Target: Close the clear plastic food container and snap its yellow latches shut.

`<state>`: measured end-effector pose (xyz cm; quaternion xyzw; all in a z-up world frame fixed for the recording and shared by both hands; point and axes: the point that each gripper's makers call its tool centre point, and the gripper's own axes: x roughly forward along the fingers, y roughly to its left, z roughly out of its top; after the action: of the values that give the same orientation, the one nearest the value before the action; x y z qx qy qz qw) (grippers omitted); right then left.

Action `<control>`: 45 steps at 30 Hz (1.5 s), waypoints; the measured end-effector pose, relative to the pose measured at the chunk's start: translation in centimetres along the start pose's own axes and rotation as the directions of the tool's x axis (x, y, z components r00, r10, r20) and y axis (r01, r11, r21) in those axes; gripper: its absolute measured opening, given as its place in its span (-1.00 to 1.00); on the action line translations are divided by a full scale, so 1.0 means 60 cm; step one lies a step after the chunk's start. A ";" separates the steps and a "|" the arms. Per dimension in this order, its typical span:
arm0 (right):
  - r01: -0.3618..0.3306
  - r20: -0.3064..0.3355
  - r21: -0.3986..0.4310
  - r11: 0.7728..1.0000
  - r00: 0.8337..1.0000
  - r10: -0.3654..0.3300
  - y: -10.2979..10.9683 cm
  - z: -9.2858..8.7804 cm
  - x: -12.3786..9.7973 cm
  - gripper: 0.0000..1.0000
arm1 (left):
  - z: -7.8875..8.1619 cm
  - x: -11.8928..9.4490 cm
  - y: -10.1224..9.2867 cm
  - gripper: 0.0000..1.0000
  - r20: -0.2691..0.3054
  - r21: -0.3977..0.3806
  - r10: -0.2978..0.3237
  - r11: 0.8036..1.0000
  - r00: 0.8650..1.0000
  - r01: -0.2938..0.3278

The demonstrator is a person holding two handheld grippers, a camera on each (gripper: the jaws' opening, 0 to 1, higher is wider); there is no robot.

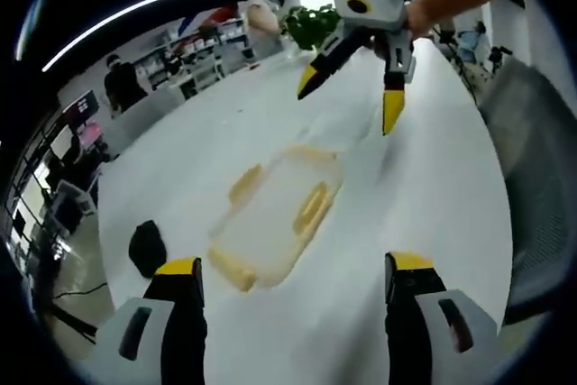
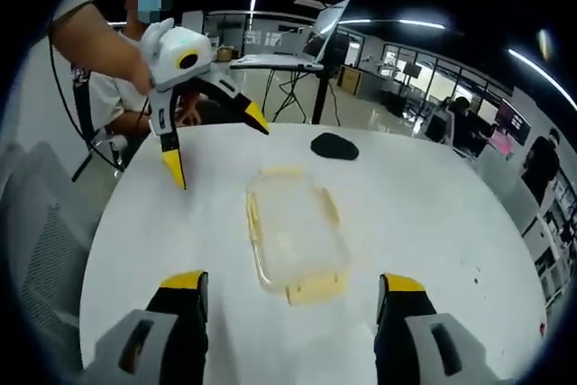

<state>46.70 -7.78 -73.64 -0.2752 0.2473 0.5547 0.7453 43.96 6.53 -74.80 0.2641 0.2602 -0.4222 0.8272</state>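
Left gripper view: white round table (image 1: 433, 187) with a small black object (image 1: 147, 246) near its left edge, then the clear plastic food container (image 1: 275, 214) lying flat around the table's middle, lid on top, yellow latches (image 1: 311, 207) showing along its sides and ends; cannot tell whether they are snapped. Left gripper (image 1: 293, 281) has its jaws spread wide at the bottom of this view, yellow-tipped, holding nothing, container between and beyond them, not touched. Right gripper (image 1: 353, 104) hangs above the far part of the table, held by a hand (image 1: 424, 15), jaws spread, empty, well apart from the container. Potted plant (image 1: 311, 24) sits at the far edge; a grey chair back (image 1: 532, 196) stands beside the right edge. Right gripper view: left gripper (image 2: 216, 146) is up at the left over the table (image 2: 451, 223), gripped by a person's hand (image 2: 135, 60), jaws apart. Container (image 2: 296, 232) sits mid-table, one yellow latch (image 2: 315, 290) at its near end. Black object (image 2: 334, 145) lies by the far edge. Right gripper (image 2: 293, 286) jaws are spread at the bottom, empty, not touching the container.
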 end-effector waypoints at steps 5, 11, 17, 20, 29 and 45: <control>-0.021 -0.014 -0.009 1.000 1.000 0.021 -0.001 -0.004 0.009 0.53 | -0.004 0.004 0.009 0.59 -0.014 0.018 -0.023 1.000 1.000 0.023; -0.049 -0.042 -0.024 0.999 0.998 0.048 -0.001 -0.013 0.018 0.53 | -0.018 0.015 0.011 0.57 -0.044 0.053 -0.060 0.997 0.997 0.063; -0.065 -0.060 -0.028 0.997 0.996 0.064 -0.008 -0.015 0.025 0.52 | -0.026 0.025 0.024 0.55 -0.060 0.074 -0.073 0.994 0.996 0.077; -0.082 -0.069 -0.010 0.997 0.994 0.081 -0.008 -0.016 0.030 0.44 | -0.027 0.027 0.028 0.49 -0.074 0.102 -0.085 0.991 0.994 0.092; -0.113 -0.095 -0.023 0.993 0.989 0.111 -0.005 -0.023 0.046 0.45 | -0.033 0.036 0.047 0.46 -0.112 0.159 -0.112 0.979 0.987 0.129; -0.156 -0.127 -0.053 0.986 0.981 0.148 -0.016 -0.029 0.068 0.46 | -0.045 0.059 0.072 0.43 -0.185 0.263 -0.166 0.941 0.968 0.212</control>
<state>48.55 -6.39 -77.50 -0.3122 0.2955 0.5997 0.6750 48.81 8.50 -78.11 0.3856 0.2876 -0.5099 0.7132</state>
